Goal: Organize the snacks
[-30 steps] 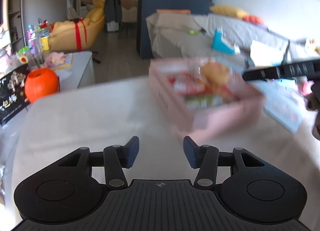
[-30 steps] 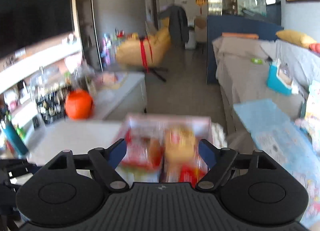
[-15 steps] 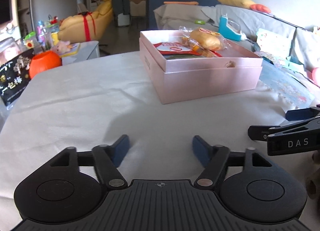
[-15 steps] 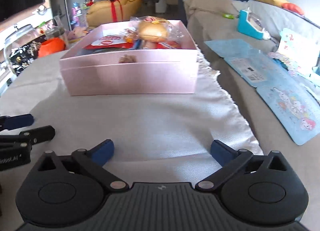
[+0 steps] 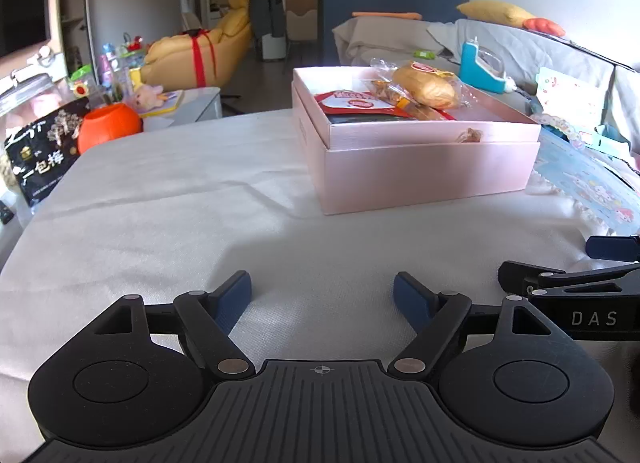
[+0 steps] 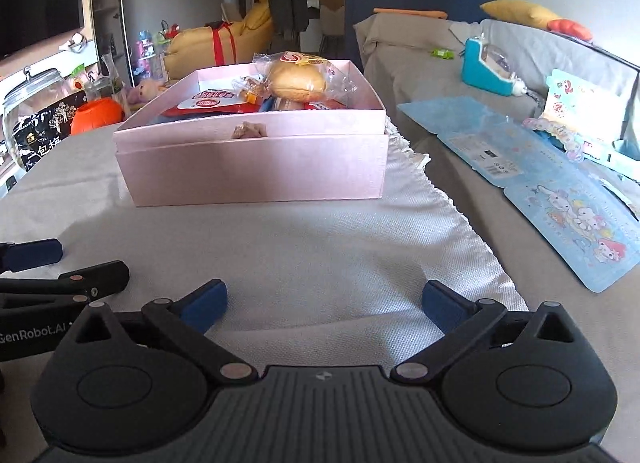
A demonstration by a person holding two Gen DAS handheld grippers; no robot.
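Observation:
A pink box [image 5: 424, 167] stands on the white cloth and holds several snack packs, with a wrapped bread roll [image 5: 425, 87] on top and a red-and-white packet [image 5: 352, 99] beside it. The box also shows in the right wrist view [image 6: 256, 167], with the roll [image 6: 298, 81] on top. My left gripper [image 5: 322, 297] is open and empty, low over the cloth, well short of the box. My right gripper [image 6: 324, 299] is open and empty, beside the left one, facing the box. Each gripper shows at the other view's edge.
An orange pumpkin-shaped pot [image 5: 109, 127] and a black snack bag [image 5: 38, 161] stand at the far left. Blue cartoon cards [image 6: 560, 199] lie on the sofa to the right. The cloth's fringed edge [image 6: 460, 219] runs along the right.
Both grippers have pulled back from the box and dropped low over the cloth. Both have opened wider. In the last half second they barely moved.

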